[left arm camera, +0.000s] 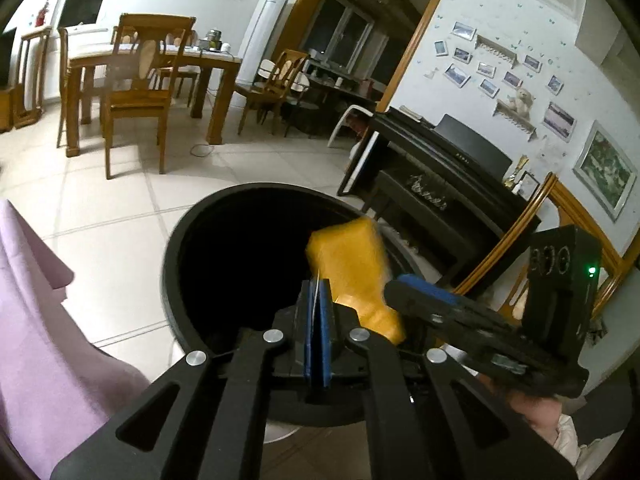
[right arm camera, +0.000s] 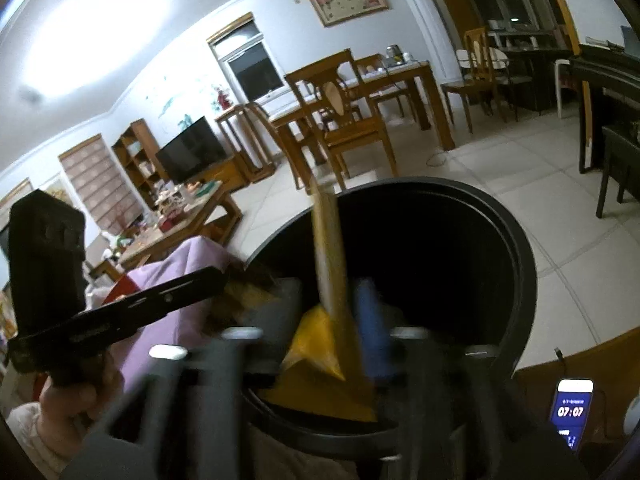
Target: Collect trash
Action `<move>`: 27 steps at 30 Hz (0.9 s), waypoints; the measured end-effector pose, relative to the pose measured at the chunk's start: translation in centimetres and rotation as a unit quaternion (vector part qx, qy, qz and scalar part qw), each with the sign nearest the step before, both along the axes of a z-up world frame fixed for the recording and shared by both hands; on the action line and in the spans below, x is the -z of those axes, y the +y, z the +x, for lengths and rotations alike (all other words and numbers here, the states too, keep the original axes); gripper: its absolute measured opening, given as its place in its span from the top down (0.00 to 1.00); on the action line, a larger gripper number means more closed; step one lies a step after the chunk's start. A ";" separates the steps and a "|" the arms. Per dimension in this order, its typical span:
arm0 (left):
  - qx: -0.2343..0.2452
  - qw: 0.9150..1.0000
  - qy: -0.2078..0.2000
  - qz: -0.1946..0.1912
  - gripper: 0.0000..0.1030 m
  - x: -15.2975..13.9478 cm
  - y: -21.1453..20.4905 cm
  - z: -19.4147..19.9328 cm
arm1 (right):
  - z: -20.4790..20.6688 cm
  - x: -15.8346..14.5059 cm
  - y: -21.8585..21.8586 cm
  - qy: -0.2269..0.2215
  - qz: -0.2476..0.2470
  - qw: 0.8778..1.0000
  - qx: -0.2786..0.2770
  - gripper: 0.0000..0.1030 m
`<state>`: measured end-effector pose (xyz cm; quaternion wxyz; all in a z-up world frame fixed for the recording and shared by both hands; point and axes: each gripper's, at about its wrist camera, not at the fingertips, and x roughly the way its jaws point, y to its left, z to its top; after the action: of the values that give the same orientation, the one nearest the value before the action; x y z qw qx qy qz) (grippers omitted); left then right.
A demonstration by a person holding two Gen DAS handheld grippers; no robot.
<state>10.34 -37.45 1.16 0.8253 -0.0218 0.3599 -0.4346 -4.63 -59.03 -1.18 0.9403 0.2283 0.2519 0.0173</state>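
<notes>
A round black trash bin (left arm camera: pixel 176 240) stands on the tiled floor; it also shows in the right wrist view (right arm camera: pixel 516 248). My left gripper (left arm camera: pixel 319 300) is shut, its blue pads pressed together with a thin pale sliver between them, over the bin's mouth. A yellow wrapper (left arm camera: pixel 356 268) hangs over the bin beside it. My right gripper (right arm camera: pixel 332 320) is blurred and holds the yellow wrapper (right arm camera: pixel 320 360) between its fingers over the bin. The right gripper (left arm camera: pixel 424 292) comes in from the right in the left wrist view.
A lilac cloth (left arm camera: pixel 36 300) lies at the left. A black piano (left arm camera: pixel 440 168) and a wooden chair (left arm camera: pixel 516 232) stand right of the bin. A dining table with chairs (left arm camera: pixel 136 80) stands farther off. A phone (right arm camera: pixel 572 412) lies at the lower right.
</notes>
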 end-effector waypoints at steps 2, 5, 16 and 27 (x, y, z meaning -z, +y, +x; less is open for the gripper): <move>-0.010 1.000 -0.009 0.004 0.57 -0.4 0.6 -0.4 | 0.3 -0.2 0.0 -0.007 0.005 1.000 0.004 0.25; -0.046 0.998 -0.036 -0.014 0.12 -1.5 2.7 -1.4 | 0.4 -0.5 0.6 -0.009 -0.006 1.000 0.002 0.25; -0.139 0.987 -0.081 0.022 0.12 -4.3 15.4 -6.1 | 3.4 -3.7 11.5 -0.045 -0.075 0.989 -0.119 0.25; -0.355 0.926 -0.046 0.122 0.13 -2.5 35.9 -9.4 | 6.4 -6.8 33.0 -0.075 -0.145 0.914 -0.372 0.34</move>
<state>0.95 -1.53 3.67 0.9375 -0.0277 0.3404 -0.0666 1.77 -26.05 5.64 0.9048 -0.0229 0.2467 0.3463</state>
